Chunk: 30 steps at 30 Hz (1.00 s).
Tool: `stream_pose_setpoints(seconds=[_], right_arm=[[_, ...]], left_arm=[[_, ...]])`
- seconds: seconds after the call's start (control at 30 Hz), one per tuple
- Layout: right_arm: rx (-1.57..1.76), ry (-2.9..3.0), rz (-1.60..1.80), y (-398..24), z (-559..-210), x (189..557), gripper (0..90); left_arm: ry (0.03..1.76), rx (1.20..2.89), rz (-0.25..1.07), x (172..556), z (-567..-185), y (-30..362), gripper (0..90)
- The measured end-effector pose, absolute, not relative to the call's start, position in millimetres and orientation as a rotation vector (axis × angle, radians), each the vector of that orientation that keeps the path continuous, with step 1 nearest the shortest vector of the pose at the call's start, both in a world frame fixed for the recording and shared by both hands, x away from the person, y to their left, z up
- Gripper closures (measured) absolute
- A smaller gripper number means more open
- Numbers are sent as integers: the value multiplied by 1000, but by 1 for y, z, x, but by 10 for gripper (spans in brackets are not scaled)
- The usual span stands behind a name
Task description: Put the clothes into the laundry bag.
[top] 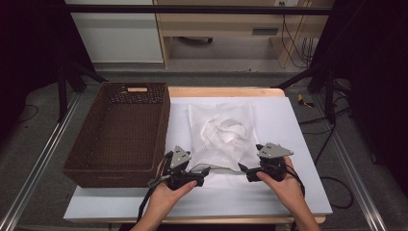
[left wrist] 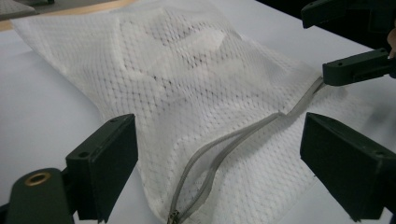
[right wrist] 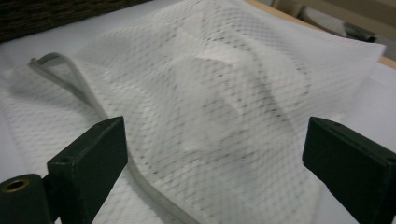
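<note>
Mesh bag (top: 222, 134) lies flat on the white surface (top: 293, 144), just ahead of both tongs, with pale cloth (top: 226, 131) bundled inside. Its grey zip (left wrist: 219, 154) runs along the near edge, partly undone. Left tongs (top: 201, 174) sit at the bag's near left corner, jaws wide apart and holding nothing. Right tongs (top: 244, 171) sit at the near right corner, likewise gaping and empty. Beyond the left tongs stands a brown basket (top: 120, 130).

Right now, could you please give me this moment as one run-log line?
left gripper: open, at zipper | right gripper: open, nothing held | mesh laundry bag: flat on table, zipper partly open | wicker basket: beside bag
</note>
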State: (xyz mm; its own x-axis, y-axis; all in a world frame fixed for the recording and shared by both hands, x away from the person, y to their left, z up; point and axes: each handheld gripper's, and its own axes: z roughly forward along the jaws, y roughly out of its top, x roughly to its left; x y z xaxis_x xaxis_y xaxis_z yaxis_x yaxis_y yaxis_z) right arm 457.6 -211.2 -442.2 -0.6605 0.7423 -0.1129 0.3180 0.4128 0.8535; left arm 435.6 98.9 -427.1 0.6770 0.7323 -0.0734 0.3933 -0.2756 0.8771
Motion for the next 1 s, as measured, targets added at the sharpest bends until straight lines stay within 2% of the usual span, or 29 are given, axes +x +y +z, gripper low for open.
stream_pose_setpoints(seconds=[0.73,1.0], right_arm=[[1185,1889,1189,-264,-435,465,72],[1244,1826,1190,-278,-434,466,72]], left_arm=[[877,1832,463,434,-391,121,98],[928,1816,480,435,-379,140,98]])
